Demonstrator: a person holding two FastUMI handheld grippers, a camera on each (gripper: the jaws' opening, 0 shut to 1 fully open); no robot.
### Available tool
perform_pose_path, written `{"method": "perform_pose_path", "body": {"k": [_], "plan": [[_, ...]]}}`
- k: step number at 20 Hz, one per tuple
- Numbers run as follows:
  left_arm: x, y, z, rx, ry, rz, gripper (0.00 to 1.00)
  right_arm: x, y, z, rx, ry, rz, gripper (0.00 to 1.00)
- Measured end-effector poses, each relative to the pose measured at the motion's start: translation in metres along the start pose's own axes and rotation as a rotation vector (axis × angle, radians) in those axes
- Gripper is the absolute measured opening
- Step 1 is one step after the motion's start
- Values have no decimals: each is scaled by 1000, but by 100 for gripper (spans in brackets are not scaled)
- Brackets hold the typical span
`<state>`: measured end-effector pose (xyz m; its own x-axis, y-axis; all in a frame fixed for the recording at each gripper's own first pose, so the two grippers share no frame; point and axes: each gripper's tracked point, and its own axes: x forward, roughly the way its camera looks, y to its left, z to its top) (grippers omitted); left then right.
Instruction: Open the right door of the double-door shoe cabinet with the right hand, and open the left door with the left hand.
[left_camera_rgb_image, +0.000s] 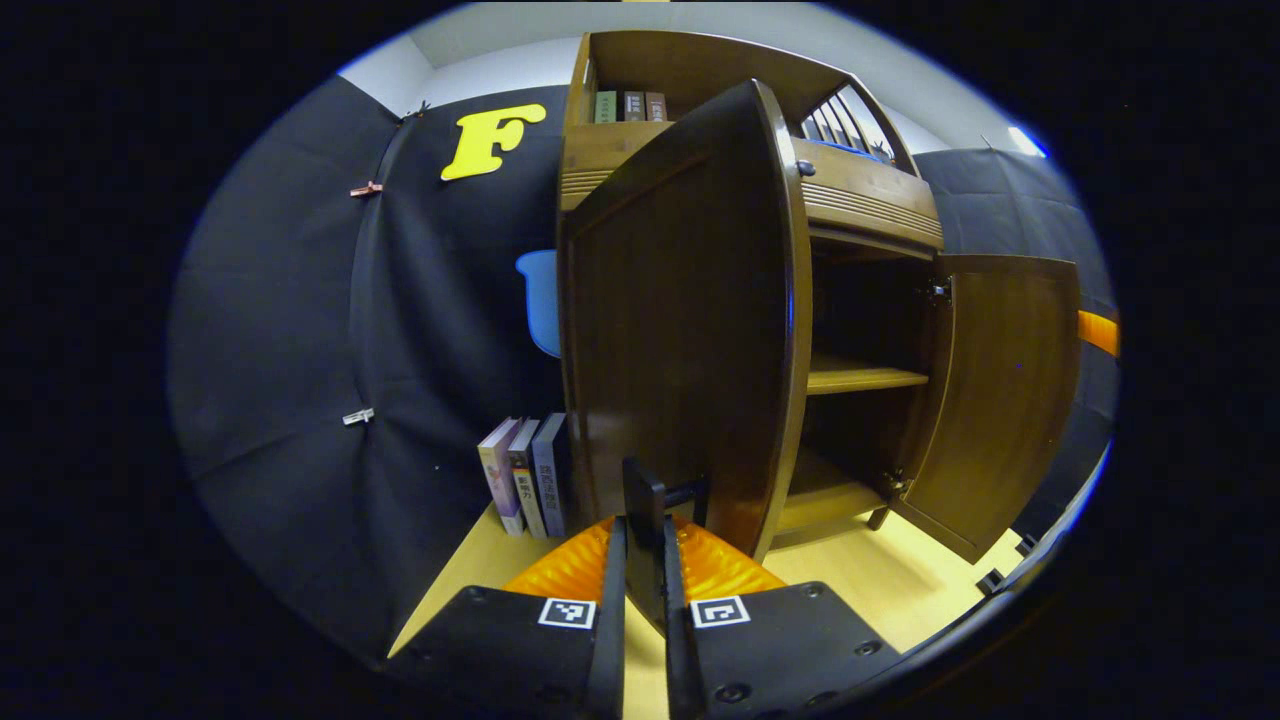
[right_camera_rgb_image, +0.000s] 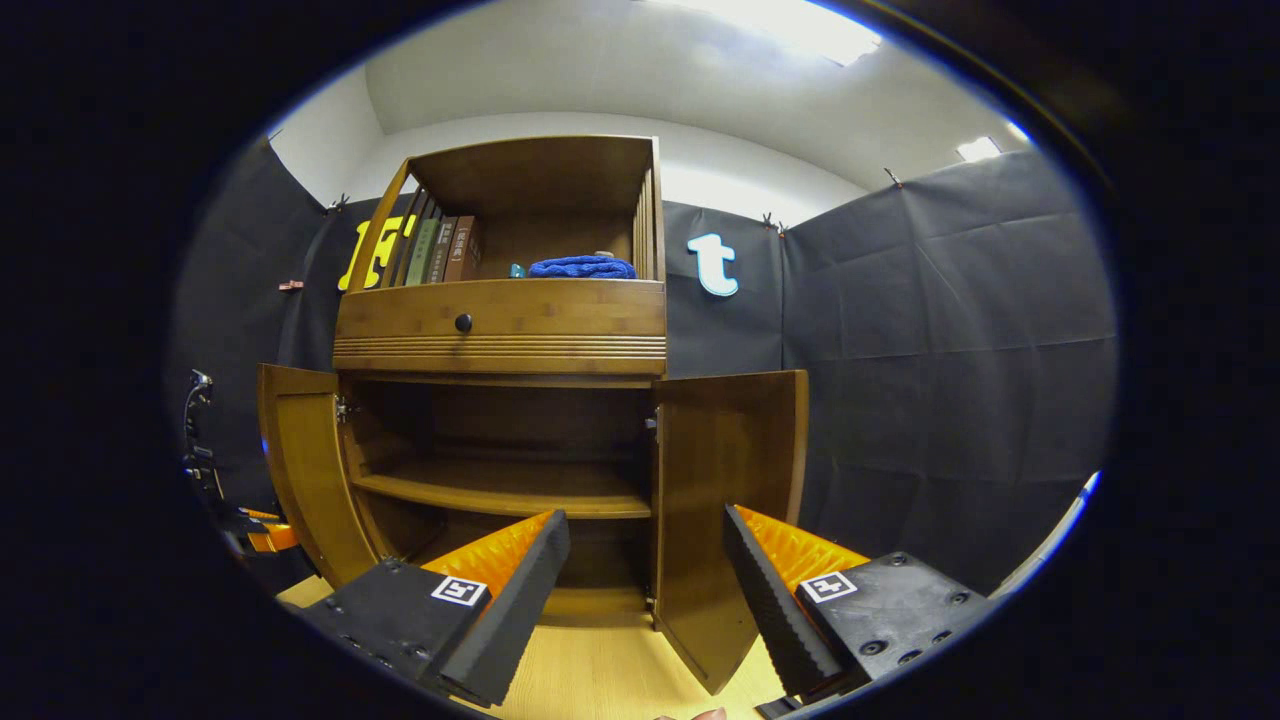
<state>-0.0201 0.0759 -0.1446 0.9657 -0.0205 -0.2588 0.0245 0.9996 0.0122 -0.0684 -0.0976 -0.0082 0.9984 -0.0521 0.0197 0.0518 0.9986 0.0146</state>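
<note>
Shoe cabinet (right_camera_rgb_image: 505, 330): both doors swung open; lower shelves bare. Top shelf holds books (right_camera_rgb_image: 440, 250) and a blue cloth (right_camera_rgb_image: 582, 267). Left door (left_camera_rgb_image: 680, 320): handle (left_camera_rgb_image: 660, 495) clamped between the left gripper (left_camera_rgb_image: 645, 560) fingers. Right door (right_camera_rgb_image: 725, 500): free, beyond the right gripper (right_camera_rgb_image: 645, 580), fingers spread wide, holding nothing

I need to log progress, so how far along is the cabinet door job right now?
Both doors look open. The right door stands swung out with the right gripper open and clear of it. The left door is swung wide, and the left gripper has its jaws shut on the handle. What looks left: releasing that handle.
</note>
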Motion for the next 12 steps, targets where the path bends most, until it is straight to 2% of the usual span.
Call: {"method": "perform_pose_path", "body": {"k": [4,6,7,10,12], "plan": [[-8,33,2,-48,-20,65,16,9,21,-3,-3,4,47,95],[-11,53,-2,-64,-16,103,15,11,32,-2,-3,2,73,98],[-11,64,-3,-70,-12,120,10,12,36,-1,-3,-2,81,98],[-15,77,-5,-131,-6,91,8,14,43,-2,-2,-6,93,98],[-14,82,-9,-139,-3,77,12,12,46,-5,4,4,98,98]]}}
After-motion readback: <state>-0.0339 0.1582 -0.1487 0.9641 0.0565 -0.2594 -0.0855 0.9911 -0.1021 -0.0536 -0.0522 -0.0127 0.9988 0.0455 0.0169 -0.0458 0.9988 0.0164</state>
